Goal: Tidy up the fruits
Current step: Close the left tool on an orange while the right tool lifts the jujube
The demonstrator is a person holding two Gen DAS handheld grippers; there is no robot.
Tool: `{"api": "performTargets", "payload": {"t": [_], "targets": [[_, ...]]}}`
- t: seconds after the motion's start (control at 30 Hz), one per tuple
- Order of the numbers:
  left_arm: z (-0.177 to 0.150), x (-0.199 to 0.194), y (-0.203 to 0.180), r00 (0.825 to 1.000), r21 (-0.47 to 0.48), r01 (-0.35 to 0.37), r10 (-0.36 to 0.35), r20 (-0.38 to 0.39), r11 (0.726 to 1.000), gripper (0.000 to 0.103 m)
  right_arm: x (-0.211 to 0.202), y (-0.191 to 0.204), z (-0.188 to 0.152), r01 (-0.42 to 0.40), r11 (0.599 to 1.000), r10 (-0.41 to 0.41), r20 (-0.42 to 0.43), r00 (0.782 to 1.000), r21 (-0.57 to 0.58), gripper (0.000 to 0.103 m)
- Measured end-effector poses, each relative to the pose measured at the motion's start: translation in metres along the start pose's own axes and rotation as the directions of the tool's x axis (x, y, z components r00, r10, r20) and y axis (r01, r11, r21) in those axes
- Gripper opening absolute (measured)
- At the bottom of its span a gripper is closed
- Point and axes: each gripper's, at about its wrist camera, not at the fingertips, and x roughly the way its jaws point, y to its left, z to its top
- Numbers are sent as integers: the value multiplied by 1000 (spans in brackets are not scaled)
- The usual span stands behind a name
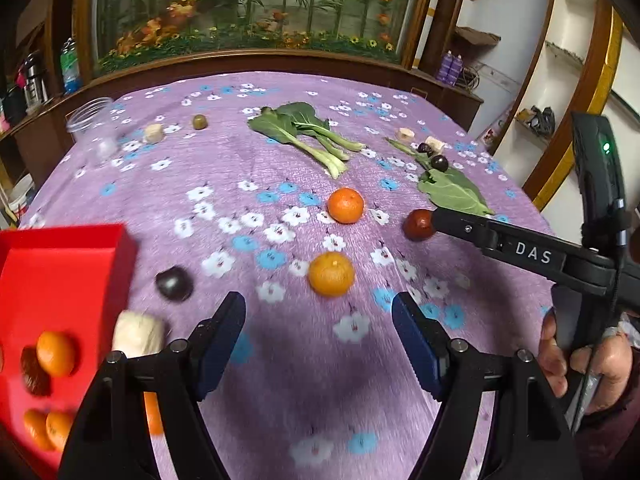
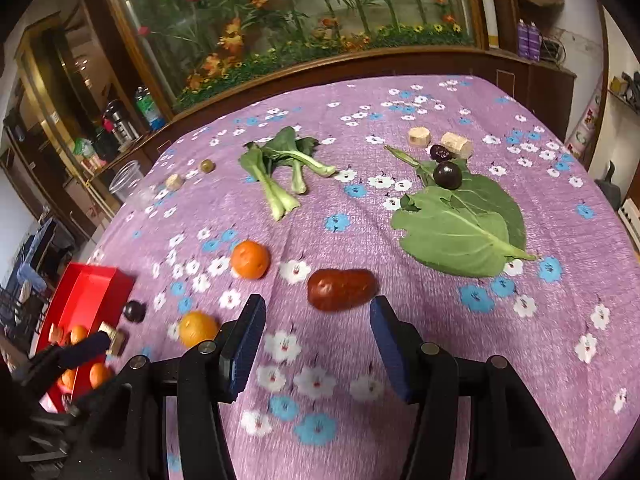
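A red tray (image 1: 60, 256) at the left holds several oranges (image 1: 55, 353) and a dark red date; it also shows in the right wrist view (image 2: 86, 292). My left gripper (image 1: 319, 322) is open and empty, just short of an orange (image 1: 331, 273). A second orange (image 1: 346, 205), a dark plum (image 1: 174, 282) and a pale chunk (image 1: 138, 334) lie nearby. My right gripper (image 2: 317, 326) is open, its fingertips just short of a red-brown date (image 2: 341, 289), not touching it. The right gripper also shows in the left wrist view (image 1: 434, 216) beside that date (image 1: 418, 224).
On the purple flowered cloth (image 2: 440, 320) lie bok choy (image 2: 280, 168), a large green leaf (image 2: 460, 228) with a dark plum (image 2: 447, 175), cork-like chunks (image 2: 418, 136), a green olive (image 2: 207, 165) and a clear cup (image 1: 93, 128). A wooden planter ledge runs behind.
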Motion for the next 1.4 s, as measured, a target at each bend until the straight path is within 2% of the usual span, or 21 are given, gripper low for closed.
{"api": "performTargets", "payload": {"t": [0.2, 0.37, 0.43, 0.5, 0.57, 0.6, 0.63, 0.7, 0.9, 1.07, 1.27, 1.4], "targets": [[13, 34, -4, 999, 24, -12, 13, -33, 1000, 74, 28, -8, 4, 17, 998, -15, -37, 999, 53, 58], [11, 55, -15, 998, 81, -24, 29, -56, 996, 72, 44, -9, 6, 32, 998, -29, -49, 998, 57, 59], [10, 62, -18, 997, 100, -37, 44, -70, 994, 62, 47, -8, 7, 40, 997, -38, -44, 998, 59, 59], [9, 66, -21, 995, 123, -69, 77, -65, 990, 41, 48, -6, 8, 49, 997, -47, -42, 998, 52, 59], [8, 65, -22, 995, 138, -75, 84, -62, 988, 31, 49, -4, 8, 64, 997, -62, -37, 997, 35, 57], [9, 65, -22, 995, 135, -71, 80, -64, 988, 31, 49, -2, 7, 77, 997, -76, -33, 997, 22, 49], [9, 64, -21, 995, 128, -66, 74, -64, 990, 31, 49, 0, 6, 103, 995, -103, -29, 994, 7, 47], [8, 61, -19, 996, 115, -60, 68, -63, 992, 31, 47, -1, 4, 102, 995, -102, -25, 994, 2, 44], [8, 32, -14, 999, 76, -41, 43, -20, 996, 31, 36, -5, -3, 51, 998, -50, -27, 998, 44, 38], [4, -4, -4, 999, 22, -25, 25, 38, 999, 31, 16, 6, -9, 25, 999, -25, 0, 1000, 31, 35], [-7, -54, 24, 993, -79, -8, 17, 115, 997, 31, -13, 28, -17, -16, 1000, 17, 36, 999, -8, 35], [-16, -90, 52, 985, -157, -19, 45, 168, 987, 32, -31, 46, -24, -46, 998, 48, 47, 998, -36, 35]]}}
